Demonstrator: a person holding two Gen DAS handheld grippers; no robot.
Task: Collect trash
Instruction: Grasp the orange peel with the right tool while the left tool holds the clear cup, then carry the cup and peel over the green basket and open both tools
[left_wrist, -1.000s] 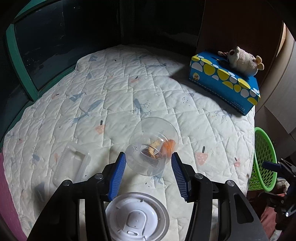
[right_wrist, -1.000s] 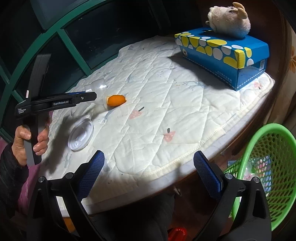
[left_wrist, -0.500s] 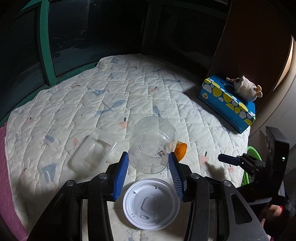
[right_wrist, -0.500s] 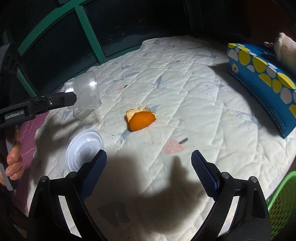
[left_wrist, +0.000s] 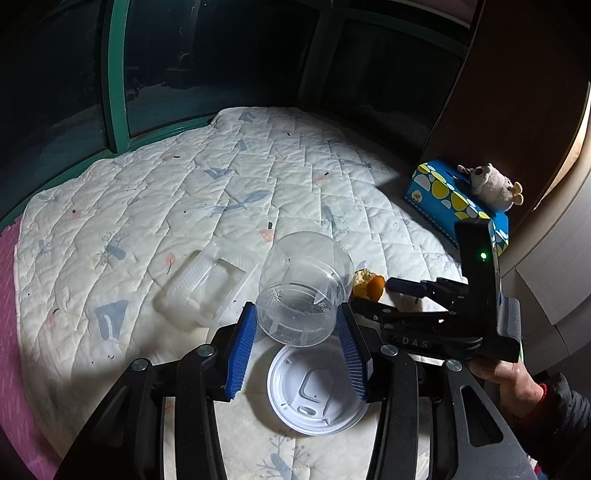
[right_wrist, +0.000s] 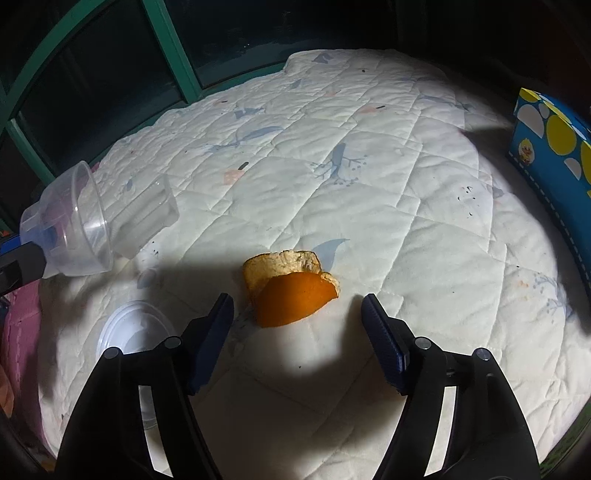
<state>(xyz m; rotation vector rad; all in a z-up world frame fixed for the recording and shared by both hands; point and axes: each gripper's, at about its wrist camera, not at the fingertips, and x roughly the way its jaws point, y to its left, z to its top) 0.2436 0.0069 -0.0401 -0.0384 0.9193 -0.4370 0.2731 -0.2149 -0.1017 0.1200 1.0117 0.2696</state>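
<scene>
A: Peel first. What has changed?

B: The right claw (right_wrist: 297, 321) has swung in from the bed's edge, beside the green basket a second ago, and now hangs low over the quilted bed (right_wrist: 388, 177). Its jaws are spread wide with nothing between them, and the orange peel (right_wrist: 291, 291) lies just ahead of the fingertips, centred in the gap.

A: And the other one?

B: The left claw (left_wrist: 295, 332) is closed on the clear plastic cup (left_wrist: 303, 288), pads pressing its base from both sides. A second ago the cup lay on the quilt with the peel looking to be inside it; now it is lifted and tilted, and the peel (left_wrist: 367, 284) sits on the quilt just beside it.

A: So the peel is loose.

B: I'd say so, and that makes it a separate pick for the right side: ease forward, close on it.

A: What else is left?

B: The white cup lid (left_wrist: 317, 391) lies flat under the left claw, and a clear plastic tray (left_wrist: 207, 284) rests to the cup's left. Neither is gathered yet. The tissue box (left_wrist: 450, 199) looks like no trash.
</scene>
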